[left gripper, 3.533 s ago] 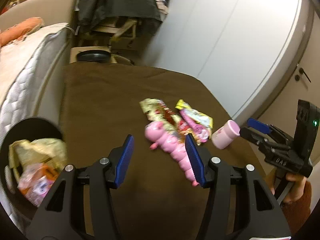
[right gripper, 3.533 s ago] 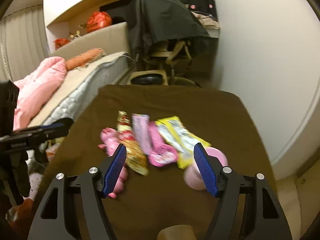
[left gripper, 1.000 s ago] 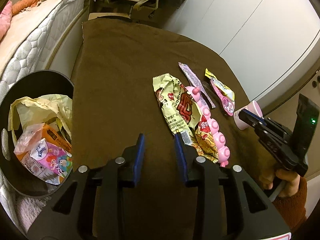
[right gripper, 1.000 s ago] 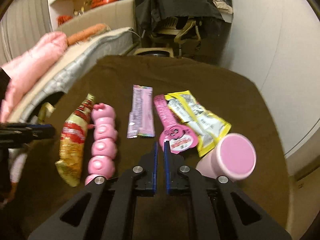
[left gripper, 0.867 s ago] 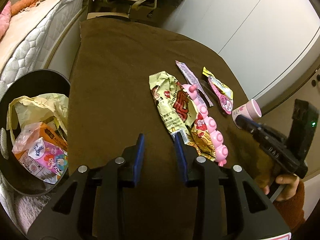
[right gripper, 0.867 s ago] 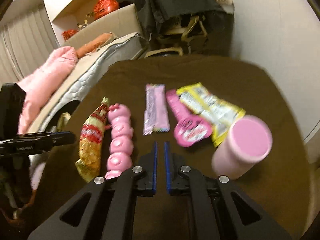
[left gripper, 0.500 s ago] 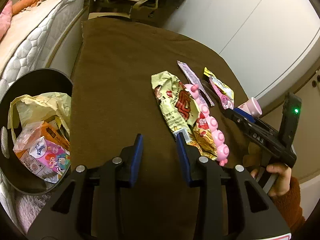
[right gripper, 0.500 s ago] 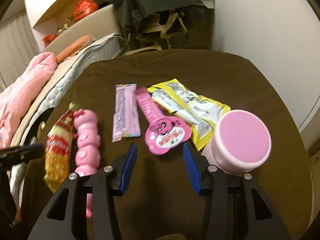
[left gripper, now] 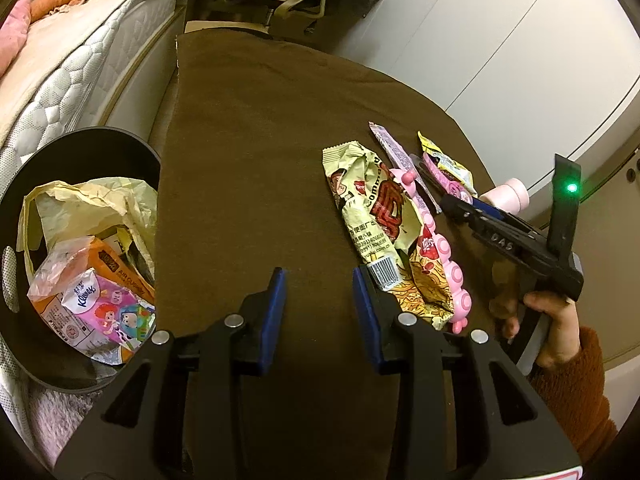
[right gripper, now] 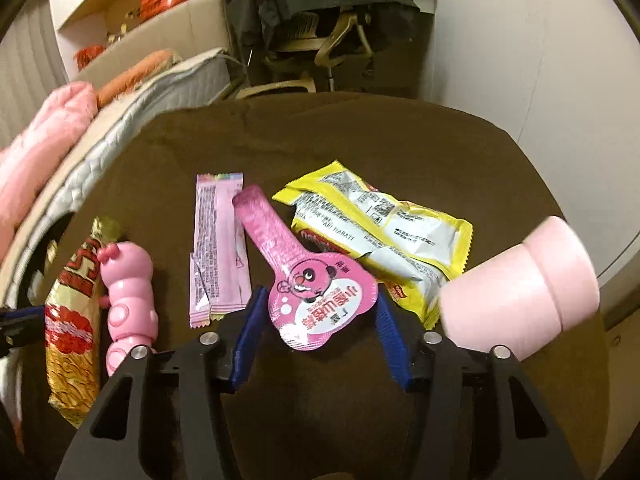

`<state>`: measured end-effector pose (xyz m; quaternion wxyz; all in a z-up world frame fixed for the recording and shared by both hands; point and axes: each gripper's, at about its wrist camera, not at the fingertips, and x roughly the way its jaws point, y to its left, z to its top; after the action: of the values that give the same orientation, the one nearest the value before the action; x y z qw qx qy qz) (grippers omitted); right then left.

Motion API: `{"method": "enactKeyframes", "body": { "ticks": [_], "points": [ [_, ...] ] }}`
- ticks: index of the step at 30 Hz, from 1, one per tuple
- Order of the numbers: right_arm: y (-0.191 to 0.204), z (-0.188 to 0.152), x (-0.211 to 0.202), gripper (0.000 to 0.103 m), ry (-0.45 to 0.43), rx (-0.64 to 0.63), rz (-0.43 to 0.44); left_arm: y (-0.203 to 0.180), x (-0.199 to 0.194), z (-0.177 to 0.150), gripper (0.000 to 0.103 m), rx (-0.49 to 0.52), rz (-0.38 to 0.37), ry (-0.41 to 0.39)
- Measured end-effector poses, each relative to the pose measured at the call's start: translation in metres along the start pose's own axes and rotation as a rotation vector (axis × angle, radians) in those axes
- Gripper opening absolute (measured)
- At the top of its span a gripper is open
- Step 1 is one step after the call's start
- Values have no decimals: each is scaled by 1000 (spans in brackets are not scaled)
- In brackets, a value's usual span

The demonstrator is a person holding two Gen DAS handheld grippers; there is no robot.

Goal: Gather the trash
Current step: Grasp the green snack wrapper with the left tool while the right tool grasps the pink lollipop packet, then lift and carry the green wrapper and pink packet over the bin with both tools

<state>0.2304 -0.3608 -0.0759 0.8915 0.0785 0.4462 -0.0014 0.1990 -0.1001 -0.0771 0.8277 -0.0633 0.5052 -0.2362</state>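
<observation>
Brown-covered desk (left gripper: pixel 248 128) strewn with wrappers along its right edge; black bin (left gripper: pixel 36 168) off its left edge, part filled. Left gripper (left gripper: pixel 318 300) parted, empty. Right gripper (right gripper: pixel 316 340), shut a second ago, opening around pink lollipop wrapper (right gripper: pixel 316 292), ungripped: pickup likely imminent.

Bare brown cloth (left gripper: pixel 256 168) ahead and left of left gripper (left gripper: pixel 318 300); snack wrapper (left gripper: pixel 372 216) crowds right; bin (left gripper: pixel 84 144) rim blocks far left.

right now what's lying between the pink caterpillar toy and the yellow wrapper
Two wrappers, clearest in the right wrist view: a flat pale pink stick wrapper beside the caterpillar toy, then a magenta lollipop-shaped wrapper against the yellow wrapper.
</observation>
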Motion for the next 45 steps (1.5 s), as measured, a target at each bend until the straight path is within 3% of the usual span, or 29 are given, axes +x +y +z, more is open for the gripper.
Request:
{"method": "enactKeyframes", "body": {
  "ticks": [8,14,19,25,30,34,36,41,45],
  "points": [
    [-9,-34,-38,47,-13,-8,72,-11,2,0,38,8,-6,-9],
    [-7,-69,-57,47,-15,-56,16,-30,12,-4,38,36,-17,9],
    [-25,-82,-65,47,-29,14,20,-41,11,-3,39,69,-39,4],
    [-38,-93,-74,47,-31,77,40,-53,9,10,48,59,-84,-31],
    [-37,-97,-84,47,-53,82,48,-58,23,16,51,54,-19,-29],
    [-36,-100,-92,47,-60,82,56,-52,39,13,51,11,6,35],
    [-37,-102,-96,47,-64,80,59,-46,42,11,51,-29,-16,54],
    [-32,-96,-108,47,-84,66,62,-42,33,7,32,-37,-53,63],
    [-21,-86,-119,47,-115,38,69,-36,11,2,32,-25,-61,17]
  ]
}}
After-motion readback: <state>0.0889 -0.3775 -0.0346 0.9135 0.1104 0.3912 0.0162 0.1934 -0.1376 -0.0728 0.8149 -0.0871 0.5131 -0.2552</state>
